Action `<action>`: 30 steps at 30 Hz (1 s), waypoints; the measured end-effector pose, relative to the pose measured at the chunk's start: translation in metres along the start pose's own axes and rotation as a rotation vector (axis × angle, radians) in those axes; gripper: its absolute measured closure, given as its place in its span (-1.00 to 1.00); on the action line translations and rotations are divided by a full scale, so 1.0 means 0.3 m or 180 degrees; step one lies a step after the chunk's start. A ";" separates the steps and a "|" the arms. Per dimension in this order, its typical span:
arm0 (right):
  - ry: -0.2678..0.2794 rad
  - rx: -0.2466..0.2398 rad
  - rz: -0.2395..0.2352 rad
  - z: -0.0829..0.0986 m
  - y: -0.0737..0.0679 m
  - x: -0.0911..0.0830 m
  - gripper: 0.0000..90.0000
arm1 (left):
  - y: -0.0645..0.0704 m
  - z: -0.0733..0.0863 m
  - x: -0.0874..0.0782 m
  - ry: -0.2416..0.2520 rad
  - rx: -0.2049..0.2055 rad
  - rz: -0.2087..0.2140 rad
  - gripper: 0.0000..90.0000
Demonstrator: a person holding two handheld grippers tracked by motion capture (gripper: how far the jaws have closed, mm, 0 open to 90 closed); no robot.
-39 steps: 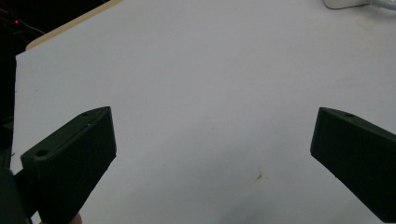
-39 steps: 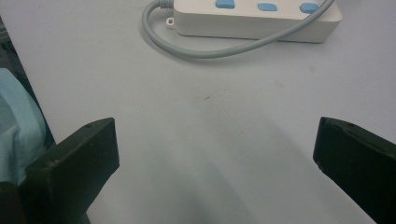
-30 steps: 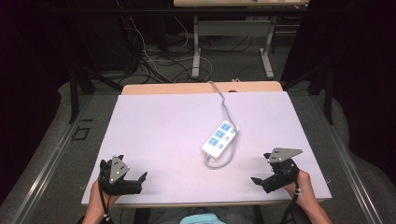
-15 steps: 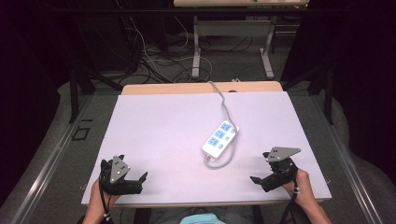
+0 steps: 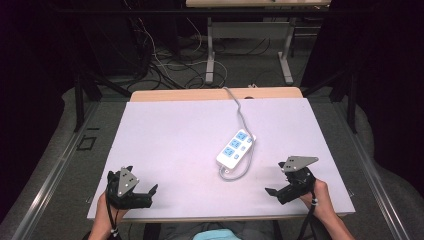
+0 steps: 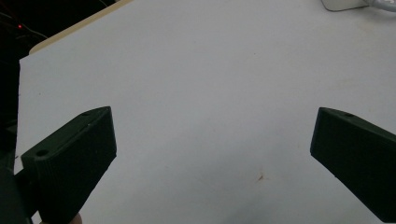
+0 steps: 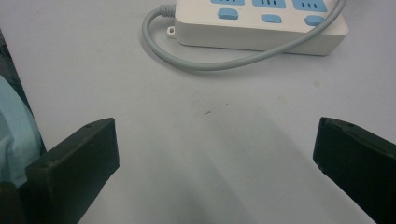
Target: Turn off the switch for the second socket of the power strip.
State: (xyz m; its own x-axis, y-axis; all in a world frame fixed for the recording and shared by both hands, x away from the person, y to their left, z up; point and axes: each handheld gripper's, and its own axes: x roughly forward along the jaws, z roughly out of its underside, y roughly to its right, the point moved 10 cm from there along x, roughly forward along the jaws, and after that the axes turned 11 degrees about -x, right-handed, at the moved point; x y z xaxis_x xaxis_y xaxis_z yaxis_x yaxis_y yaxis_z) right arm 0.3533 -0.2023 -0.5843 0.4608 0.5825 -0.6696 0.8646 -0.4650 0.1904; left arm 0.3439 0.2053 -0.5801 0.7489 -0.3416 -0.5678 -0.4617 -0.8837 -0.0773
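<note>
White worktop (image 5: 170, 150) with a tan wooden edge (image 5: 200, 94) at its far side. Beyond the worktop, grey floor (image 5: 250, 65) with tangled cables (image 5: 165, 65) and a second table's metal legs (image 5: 210, 55). Dark surroundings left and right of the worktop; grey rails (image 5: 50, 175) flank it.

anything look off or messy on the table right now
Nothing stands out. The white power strip lies flat but slanted on the table, its grey cable looped round its near end. Left gripper and right gripper are open, apart from it.
</note>
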 end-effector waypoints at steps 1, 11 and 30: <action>-0.0004 -0.0034 -0.0020 -0.005 -0.001 0.004 -1.00 | 0.001 0.001 0.000 -0.0004 -0.0002 -0.0001 -1.00; 0.0007 -0.0024 -0.0012 -0.021 0.013 0.011 -1.00 | 0.002 0.005 -0.004 -0.0023 -0.0009 -0.0001 -1.00; -0.0010 0.0023 -0.0043 -0.074 0.051 0.053 -1.00 | 0.005 0.006 -0.003 -0.0008 -0.0005 0.0014 -0.99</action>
State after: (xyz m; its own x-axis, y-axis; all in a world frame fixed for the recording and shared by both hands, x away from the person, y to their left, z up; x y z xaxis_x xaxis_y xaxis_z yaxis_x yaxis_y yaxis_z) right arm 0.3785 -0.1853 -0.5761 0.4485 0.5866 -0.6743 0.8692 -0.4620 0.1763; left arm 0.3418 0.2047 -0.5811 0.7458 -0.3447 -0.5700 -0.4643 -0.8826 -0.0737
